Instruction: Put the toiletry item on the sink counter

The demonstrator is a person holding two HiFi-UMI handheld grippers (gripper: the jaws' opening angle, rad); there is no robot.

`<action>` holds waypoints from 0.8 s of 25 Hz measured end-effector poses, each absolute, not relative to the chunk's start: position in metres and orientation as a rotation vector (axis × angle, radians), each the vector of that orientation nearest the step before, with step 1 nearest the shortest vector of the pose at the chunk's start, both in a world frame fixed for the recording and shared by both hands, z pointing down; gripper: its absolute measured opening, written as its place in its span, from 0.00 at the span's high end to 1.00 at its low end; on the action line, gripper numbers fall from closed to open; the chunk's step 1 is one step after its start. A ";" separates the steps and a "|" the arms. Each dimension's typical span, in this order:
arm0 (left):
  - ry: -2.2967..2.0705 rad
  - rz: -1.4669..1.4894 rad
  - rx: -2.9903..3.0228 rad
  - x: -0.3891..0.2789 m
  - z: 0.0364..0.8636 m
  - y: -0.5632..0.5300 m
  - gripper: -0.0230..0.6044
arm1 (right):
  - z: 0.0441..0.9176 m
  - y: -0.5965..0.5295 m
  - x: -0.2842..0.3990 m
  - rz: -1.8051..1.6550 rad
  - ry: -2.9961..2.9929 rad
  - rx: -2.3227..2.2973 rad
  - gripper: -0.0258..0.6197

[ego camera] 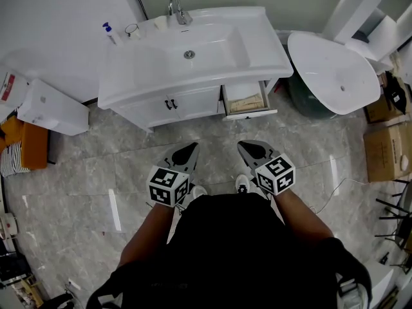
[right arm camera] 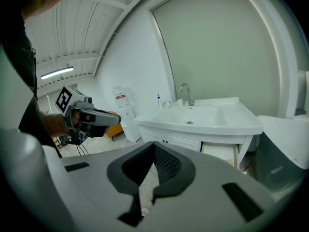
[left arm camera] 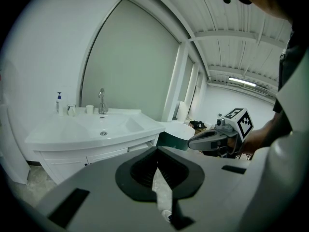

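A white sink counter stands ahead of me on its vanity. At its back left corner are a small blue-capped bottle, a clear glass and a white cup; the bottle also shows in the left gripper view. My left gripper and right gripper hang side by side over the floor, well short of the vanity. Both are shut, with nothing between the jaws. Each gripper view shows the other gripper off to the side: the right gripper and the left gripper.
A vanity drawer stands pulled open at the right, under the counter. A loose white basin leans on something to the right. A white box lies at the left and cardboard boxes at the far right. A faucet stands behind the bowl.
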State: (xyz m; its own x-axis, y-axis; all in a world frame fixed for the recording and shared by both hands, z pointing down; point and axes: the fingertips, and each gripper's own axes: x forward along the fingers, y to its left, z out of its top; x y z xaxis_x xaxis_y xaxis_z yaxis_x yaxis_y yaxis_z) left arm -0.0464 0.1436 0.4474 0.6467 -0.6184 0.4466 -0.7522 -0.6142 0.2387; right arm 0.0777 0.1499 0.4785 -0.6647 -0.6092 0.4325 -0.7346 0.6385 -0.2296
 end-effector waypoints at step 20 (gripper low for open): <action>-1.079 0.465 2.465 -0.036 0.448 0.147 0.97 | 0.478 0.149 0.088 0.568 -2.551 1.089 0.96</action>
State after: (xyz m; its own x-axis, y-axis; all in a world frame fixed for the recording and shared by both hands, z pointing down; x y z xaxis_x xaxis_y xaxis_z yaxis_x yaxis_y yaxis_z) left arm -0.0364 0.1467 0.4477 0.6453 -0.6156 0.4524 -0.7516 -0.6176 0.2318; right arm 0.0878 0.1493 0.4779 -0.6633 -0.6155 0.4255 -0.7380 0.6324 -0.2356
